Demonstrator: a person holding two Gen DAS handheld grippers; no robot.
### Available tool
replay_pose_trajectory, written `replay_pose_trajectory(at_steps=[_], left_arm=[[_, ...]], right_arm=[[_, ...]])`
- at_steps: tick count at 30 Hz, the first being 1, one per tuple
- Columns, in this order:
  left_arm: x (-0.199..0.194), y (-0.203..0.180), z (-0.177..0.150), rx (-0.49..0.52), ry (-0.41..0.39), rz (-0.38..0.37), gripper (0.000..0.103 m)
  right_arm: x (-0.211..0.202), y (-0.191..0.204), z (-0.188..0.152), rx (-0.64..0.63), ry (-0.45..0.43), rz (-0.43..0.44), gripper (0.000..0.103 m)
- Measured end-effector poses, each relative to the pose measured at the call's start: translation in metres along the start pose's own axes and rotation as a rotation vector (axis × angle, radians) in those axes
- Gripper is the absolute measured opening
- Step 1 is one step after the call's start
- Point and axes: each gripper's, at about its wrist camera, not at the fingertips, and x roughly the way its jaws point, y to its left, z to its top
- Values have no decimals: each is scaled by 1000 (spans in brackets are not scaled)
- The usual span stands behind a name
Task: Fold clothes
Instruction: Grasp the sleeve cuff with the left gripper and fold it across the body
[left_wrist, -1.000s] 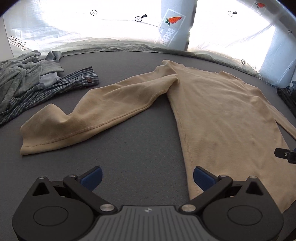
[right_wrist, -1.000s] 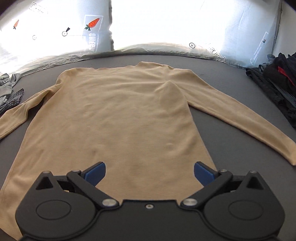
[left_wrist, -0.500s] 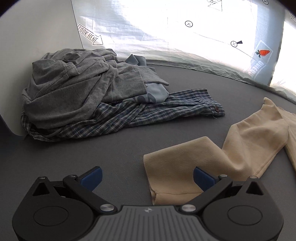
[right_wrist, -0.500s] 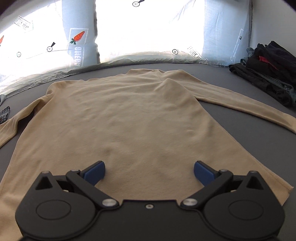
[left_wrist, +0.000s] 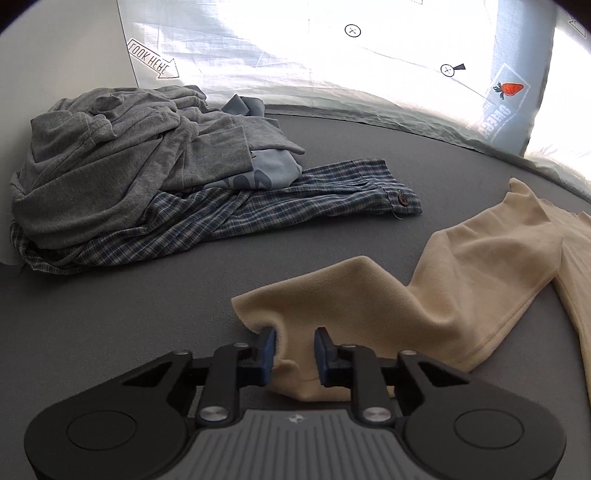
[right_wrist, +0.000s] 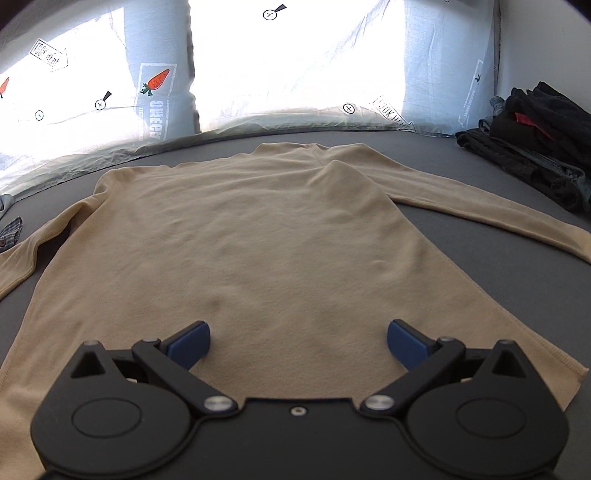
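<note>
**Left has the sleeve cuff, right idle over the hem**

Left wrist view: left gripper (left_wrist: 294, 349) is closed down to a narrow gap, blue pads (left_wrist: 266, 350) pinching the cuff end of the beige knit long-sleeve top's sleeve (left_wrist: 369, 295). The sleeve runs right toward the shoulder, lying on the dark grey table mat (left_wrist: 110, 332). A grey and plaid clothes heap (left_wrist: 147, 177) sits well apart, behind it.

Right wrist view: right gripper (right_wrist: 297, 343) has jaws wide and holds nothing, above the beige top's (right_wrist: 258, 229) lower body near the hem. The top lies flat, back up, other sleeve out right. A dark clothes pile (right_wrist: 535, 147) is at far right.

Advice: lift the cuff low, carry it across the body, keep the sleeve straight, don't drag the shoulder; right could pin the body.
</note>
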Motion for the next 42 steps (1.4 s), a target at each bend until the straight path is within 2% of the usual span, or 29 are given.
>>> replay_pose_trajectory(at_steps=[3, 6, 10, 13, 18, 20, 25, 29, 30, 32, 34, 36, 41, 42], left_arm=[[-16, 22, 2, -133, -17, 16, 7], [-34, 37, 2, -210, -45, 56, 7], [-52, 54, -1, -317, -38, 66, 7], [-54, 52, -9, -311, -16, 95, 5], [-37, 41, -34, -270, 69, 109, 5], [-36, 40, -40, -268, 77, 108, 5], [-38, 48, -41, -338, 93, 78, 6], [-38, 54, -46, -376, 80, 53, 11], [-38, 55, -47, -386, 77, 35, 15], [-37, 54, -45, -382, 70, -15, 34], [-36, 49, -43, -361, 64, -66, 73], [-31, 36, -42, -295, 77, -40, 95], [-25, 14, -45, -167, 74, 58, 91], [-26, 15, -45, -175, 64, 70, 84]], right_arm=[[0, 0, 0, 1, 0, 1, 103], [0, 0, 0, 3, 0, 2, 103], [1, 0, -1, 4, -1, 4, 103], [1, 0, -1, 4, -1, 4, 103], [2, 0, -1, 4, -1, 3, 103], [2, -1, -1, 4, -1, 3, 103], [1, 0, -1, 6, -1, 3, 103], [1, 0, -1, 6, -1, 4, 103], [1, 0, -1, 6, -1, 4, 103], [1, 0, -1, 6, 0, 3, 103], [1, 0, -1, 5, 0, 2, 103], [1, 0, -1, 5, 0, 3, 103], [1, 0, -1, 6, 0, 4, 103], [1, -1, -1, 6, 0, 4, 103]])
